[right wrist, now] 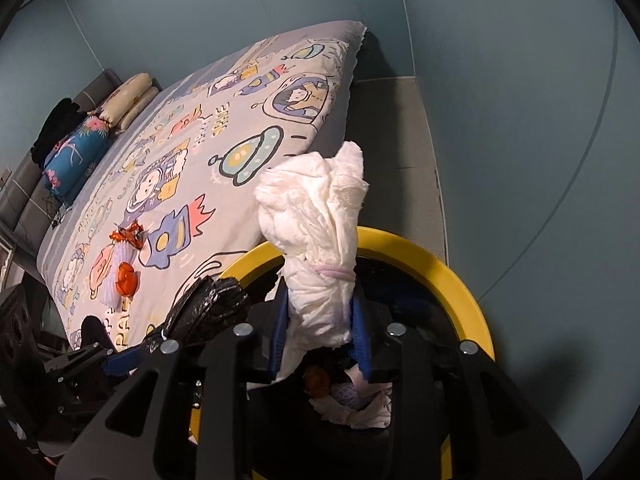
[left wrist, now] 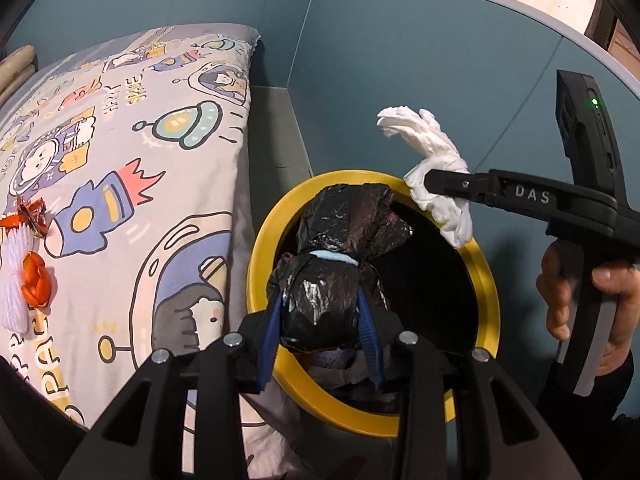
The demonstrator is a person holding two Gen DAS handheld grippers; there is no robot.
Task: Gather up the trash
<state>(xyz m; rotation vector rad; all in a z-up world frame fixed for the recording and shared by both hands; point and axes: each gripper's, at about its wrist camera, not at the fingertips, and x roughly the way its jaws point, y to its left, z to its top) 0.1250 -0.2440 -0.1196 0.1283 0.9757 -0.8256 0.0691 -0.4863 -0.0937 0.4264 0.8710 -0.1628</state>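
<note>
A black plastic bag bundle (left wrist: 320, 292) is gripped between the left gripper (left wrist: 320, 316) jaws, a white tissue wad (right wrist: 320, 248) between the right gripper (right wrist: 320, 320) jaws, both at centre frame over the yellow-rimmed bin (left wrist: 490, 280). The wad could be dropped onto the rim, being held off-centre.

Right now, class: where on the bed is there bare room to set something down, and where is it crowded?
Free: the bedspread between the wrappers and the pillows, and its edge beside the yellow bin. Crowded: the bin mouth, where the left gripper holds a black bag and the right gripper a white wad.
</note>
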